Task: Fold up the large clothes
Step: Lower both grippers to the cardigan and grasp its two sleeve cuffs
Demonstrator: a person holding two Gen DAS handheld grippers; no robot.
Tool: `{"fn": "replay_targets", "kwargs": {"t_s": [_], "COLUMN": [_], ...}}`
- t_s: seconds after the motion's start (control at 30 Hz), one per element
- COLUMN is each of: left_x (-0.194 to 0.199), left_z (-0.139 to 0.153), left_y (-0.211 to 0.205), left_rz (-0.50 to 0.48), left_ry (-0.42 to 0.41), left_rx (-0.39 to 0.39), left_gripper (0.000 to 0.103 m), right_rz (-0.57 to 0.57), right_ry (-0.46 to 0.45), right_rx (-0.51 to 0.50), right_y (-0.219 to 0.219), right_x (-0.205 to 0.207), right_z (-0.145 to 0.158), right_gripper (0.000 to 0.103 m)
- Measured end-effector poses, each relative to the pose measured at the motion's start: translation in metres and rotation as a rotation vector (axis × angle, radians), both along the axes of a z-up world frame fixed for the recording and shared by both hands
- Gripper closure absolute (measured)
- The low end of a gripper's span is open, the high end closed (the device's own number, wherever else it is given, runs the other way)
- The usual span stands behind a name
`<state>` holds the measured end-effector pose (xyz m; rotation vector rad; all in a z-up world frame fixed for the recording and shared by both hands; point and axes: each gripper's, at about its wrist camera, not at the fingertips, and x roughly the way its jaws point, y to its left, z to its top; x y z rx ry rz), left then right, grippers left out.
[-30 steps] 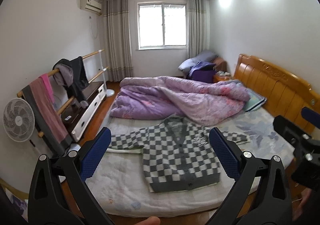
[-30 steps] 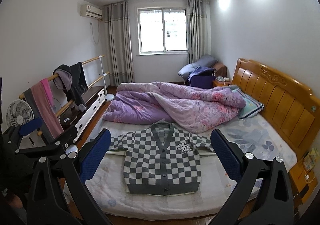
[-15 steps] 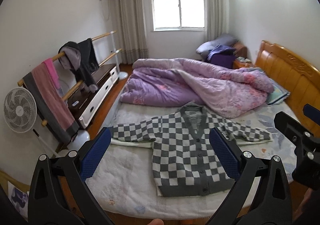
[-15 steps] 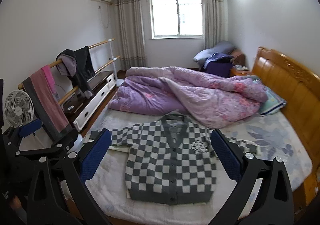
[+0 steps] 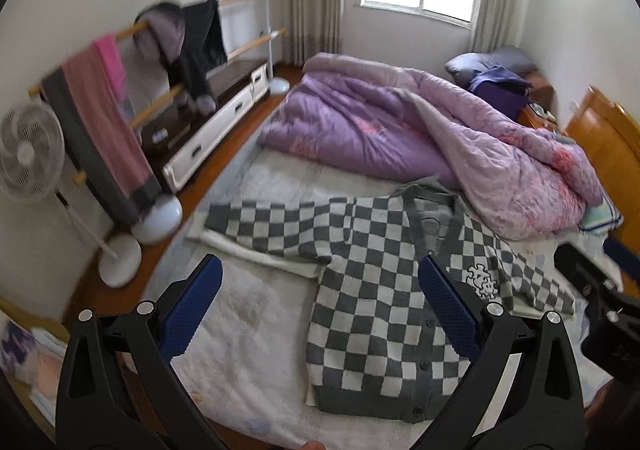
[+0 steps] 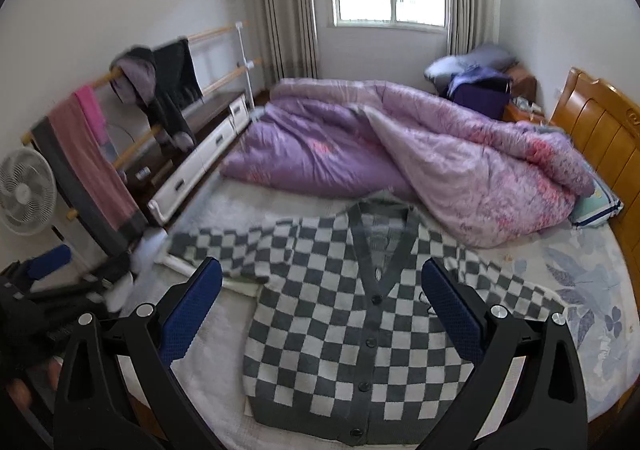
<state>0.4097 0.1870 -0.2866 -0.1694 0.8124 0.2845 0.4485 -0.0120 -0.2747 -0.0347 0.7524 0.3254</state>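
Home bedroom: bed (image 6: pixel 580 282), quilt (image 6: pixel 400 154), curtains (image 6: pixel 288 2)

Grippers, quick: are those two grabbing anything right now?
Left gripper: open, holding nothing, above the checkered cardigan.
Right gripper: open, holding nothing.

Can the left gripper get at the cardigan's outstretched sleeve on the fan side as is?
Probably yes. The left gripper is open, and the checkered cardigan's sleeve lies flat and uncovered on the bed; the purple duvet sits further back.

Both wrist views look forward and down from the foot side of the bed (image 5: pixel 240 330). Both share the checked cardigan (image 6: pixel 344 330), mid-frame, and the window at top.
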Motion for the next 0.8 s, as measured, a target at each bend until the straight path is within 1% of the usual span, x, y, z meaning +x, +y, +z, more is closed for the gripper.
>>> {"fn": "replay_targets", "kwargs": {"t_s": [0.1,0.17,0.2,0.23,0.3,0.4,0.43,0.5,0.53,0.6,0.63,0.7,0.8], "left_x": [0.023,0.045,0.055,0.066,0.085,0.11,0.122,0.134,0.147,0.167,0.175,0.193,0.211], "left_z": [-0.036,-0.07,-0.088,-0.109,-0.145,-0.2,-0.226,-0.257,-0.278,-0.308,-0.32,-0.353,-0.396], "left_y": [0.045,0.091,0.116,0.143,0.189,0.256,0.287,0.321,0.341,0.363,0.368,0.385,0.404], "left_rz": [0.041,0.102,0.13,0.177,0.236,0.317,0.359,0.406,0.419,0.416,0.416,0.424,0.43], "left_ry": [0.025,0.044,0.044,0.058,0.087,0.1,0.094,0.111,0.129,0.13,0.138,0.161,0.197], "left_rx": [-0.077,-0.15,-0.199,-0.233,-0.279,-0.342,-0.381,-0.413,-0.437,-0.423,-0.417,-0.429,-0.442], "left_gripper": [0.005,0.005,0.005,0.005,0.005,0.005,0.005,0.005,0.005,0.005,0.006,0.006,0.014], "right_rz": [-0.005,-0.019,-0.027,-0.039,-0.063,-0.108,-0.128,-0.147,-0.158,-0.162,-0.162,-0.154,-0.151], "right_ry": [0.045,0.062,0.08,0.088,0.105,0.13,0.141,0.165,0.181,0.207,0.212,0.243,0.266], "right_rx": [-0.032,-0.053,-0.061,-0.065,-0.097,-0.118,-0.122,-0.124,-0.126,-0.129,-0.132,-0.134,-0.118], "right_y": [0.025,0.039,0.047,0.056,0.069,0.09,0.098,0.107,0.114,0.124,0.13,0.143,0.155], "right_x": [0.033,0.052,0.063,0.073,0.091,0.12,0.13,0.147,0.156,0.169,0.175,0.188,0.202], "right_z": [-0.039,-0.064,-0.079,-0.093,-0.116,-0.155,-0.17,-0.194,-0.209,-0.231,-0.241,-0.267,-0.294], "right_gripper": [0.007,0.007,0.007,0.007,0.007,0.007,0.007,0.007,0.007,0.007,0.007,0.007,0.007]}}
